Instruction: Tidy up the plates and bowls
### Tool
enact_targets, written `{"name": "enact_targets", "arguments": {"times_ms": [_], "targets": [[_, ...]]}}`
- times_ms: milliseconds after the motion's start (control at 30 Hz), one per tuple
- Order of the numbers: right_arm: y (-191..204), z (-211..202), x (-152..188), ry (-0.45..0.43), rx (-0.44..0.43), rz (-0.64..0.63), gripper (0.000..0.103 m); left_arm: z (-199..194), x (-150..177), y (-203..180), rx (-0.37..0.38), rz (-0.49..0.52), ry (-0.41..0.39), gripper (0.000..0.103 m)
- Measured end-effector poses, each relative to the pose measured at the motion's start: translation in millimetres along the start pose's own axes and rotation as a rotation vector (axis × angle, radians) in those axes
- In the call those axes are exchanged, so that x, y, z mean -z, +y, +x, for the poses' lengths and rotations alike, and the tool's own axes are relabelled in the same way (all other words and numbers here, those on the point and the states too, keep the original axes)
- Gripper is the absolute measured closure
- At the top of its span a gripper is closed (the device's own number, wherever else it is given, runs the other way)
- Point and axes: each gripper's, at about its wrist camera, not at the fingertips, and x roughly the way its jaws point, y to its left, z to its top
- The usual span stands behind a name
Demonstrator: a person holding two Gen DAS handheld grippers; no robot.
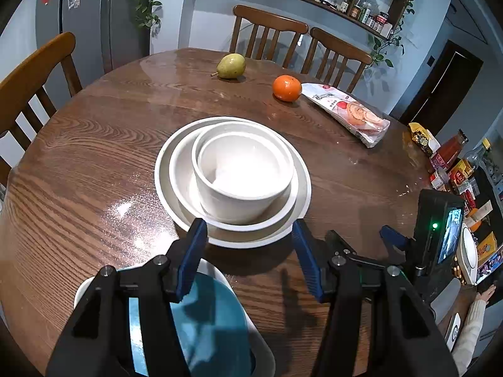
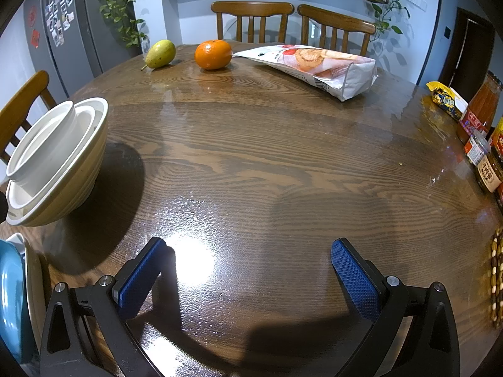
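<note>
A stack of white bowls (image 1: 242, 172) sits mid-table: a small deep bowl nested in wider ones. It also shows at the left of the right wrist view (image 2: 53, 163). My left gripper (image 1: 251, 251) is open and empty, hovering just in front of the stack's near rim. Under it lies a blue-glazed plate (image 1: 213, 323) with a white rim, partly hidden by the fingers; its edge also shows in the right wrist view (image 2: 12, 295). My right gripper (image 2: 248, 270) is open and empty above bare table; its body (image 1: 440, 229) shows to the right in the left wrist view.
A pear (image 1: 231, 66), an orange (image 1: 286, 88) and a snack bag (image 1: 349, 111) lie at the far side of the round wooden table (image 2: 267, 157). Jars and packets (image 2: 481, 132) crowd the right edge. Wooden chairs (image 1: 267, 31) stand around.
</note>
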Motion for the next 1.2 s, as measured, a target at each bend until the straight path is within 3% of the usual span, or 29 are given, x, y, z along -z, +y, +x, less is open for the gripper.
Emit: {"name": "enact_targets", "arguments": {"times_ms": [600, 1067, 1200], "targets": [[-0.3, 1.0, 0.5, 0.000, 0.000, 0.000, 0.000, -26.5, -1.6, 6.1, 0.092, -0.024, -0.039, 0.047], [-0.5, 2.1, 0.9, 0.001, 0.000, 0.000, 0.000, -21.6, -2.1, 21.2, 0.046, -0.066, -0.034, 0.047], [-0.3, 1.5, 0.6, 0.001, 0.000, 0.000, 0.000, -16.1, -1.6, 16.8, 0.072, -0.055, -0.012, 0.047]]}}
